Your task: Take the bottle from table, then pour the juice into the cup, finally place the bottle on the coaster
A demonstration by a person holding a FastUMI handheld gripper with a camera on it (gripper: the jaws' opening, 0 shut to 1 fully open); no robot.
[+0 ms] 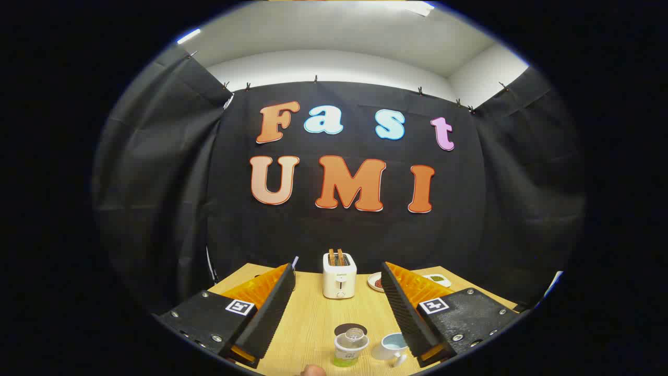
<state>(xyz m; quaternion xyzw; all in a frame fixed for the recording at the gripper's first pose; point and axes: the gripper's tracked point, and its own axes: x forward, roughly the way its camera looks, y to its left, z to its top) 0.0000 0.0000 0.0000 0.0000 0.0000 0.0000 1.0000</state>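
We log: gripper (pixel 336 313) spread wide, holding nothing; bottle (pixel 350 345) upright between the fingers, label unreadable; dark coaster (pixel 350 329) half hidden behind bottle; cup (pixel 392 346) just right of bottle, partly cut off

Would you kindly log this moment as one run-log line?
phase: approach | claw: open, empty | bottle: upright on table, between fingers | cup: beside bottle | coaster: behind bottle | toaster: far end
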